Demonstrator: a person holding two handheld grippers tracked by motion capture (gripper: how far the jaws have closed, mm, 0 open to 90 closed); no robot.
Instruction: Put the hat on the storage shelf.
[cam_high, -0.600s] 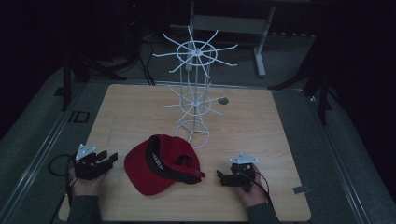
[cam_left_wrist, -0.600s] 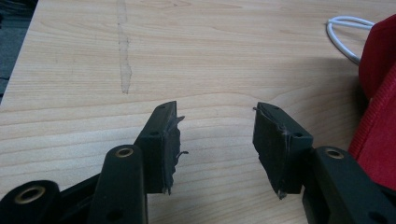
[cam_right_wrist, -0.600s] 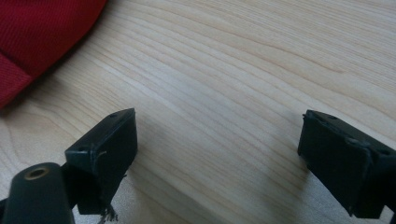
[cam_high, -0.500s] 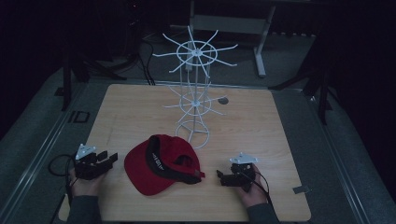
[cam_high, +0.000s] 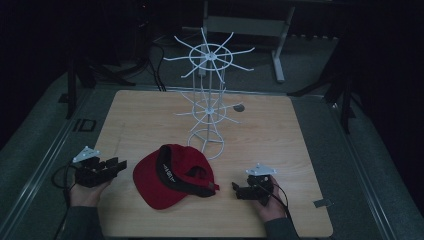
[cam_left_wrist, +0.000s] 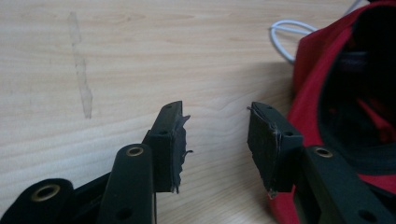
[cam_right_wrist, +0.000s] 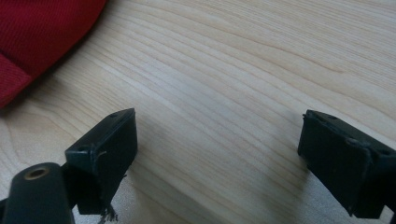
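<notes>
left gripper (cam_high: 119, 165) jaws apart, empty | right gripper (cam_high: 235, 188) jaws apart, empty | red cap (cam_high: 172, 176) between

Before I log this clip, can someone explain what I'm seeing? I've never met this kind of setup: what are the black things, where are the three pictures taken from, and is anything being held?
No robot here: a person sits at a wooden table and holds a hand-held tool in each hand. The high view looks down from above; the left tool is at its left, the right tool at its right. The other two pictures come from cameras riding on each tool, looking along its two black jaws.

On the table lie a red cap with black trim, upside down, and a white wire rack standing behind it. Both tools are open and hold nothing; the left tool sits right beside the cap, the right tool over bare wood.
</notes>
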